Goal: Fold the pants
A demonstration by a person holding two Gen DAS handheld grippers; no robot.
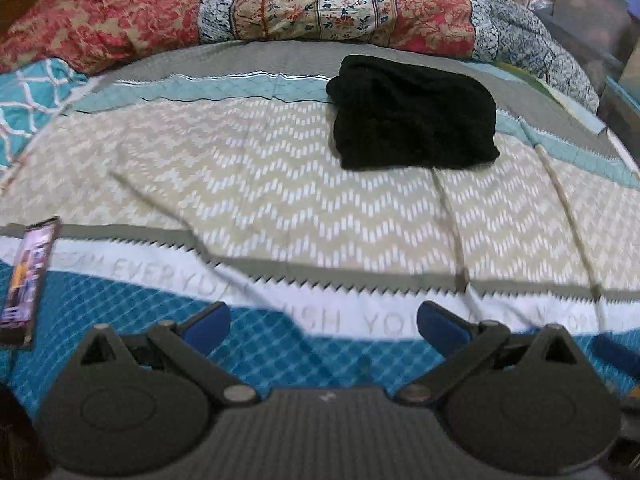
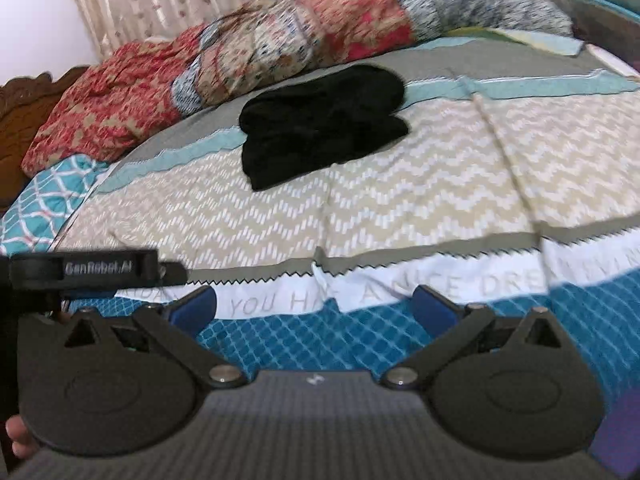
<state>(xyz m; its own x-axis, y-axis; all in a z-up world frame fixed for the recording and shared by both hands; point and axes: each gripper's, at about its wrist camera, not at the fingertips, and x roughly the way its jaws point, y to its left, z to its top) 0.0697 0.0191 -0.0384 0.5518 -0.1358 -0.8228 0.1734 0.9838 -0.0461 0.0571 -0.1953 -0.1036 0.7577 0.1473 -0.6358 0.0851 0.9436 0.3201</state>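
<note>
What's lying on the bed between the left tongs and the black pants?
Nothing but bedspread: in the left wrist view, its chevron-patterned stretch between the open left tongs and the folded black pants is bare. The right wrist view agrees.

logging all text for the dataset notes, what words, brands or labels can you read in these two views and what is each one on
"GenRobot.AI": white letters on the black bar at the left edge of the right wrist view.
"YOU HA.. A NICE DRE..": grey letters on the bedsheet, on its white band, partly creased.
"EVERYDAY", "..ISH YOU": same white band in the left wrist view, faint and blurred.
Phone screen: picture only, any text too blurred to read.
Folded black pants: no label visible.
</note>
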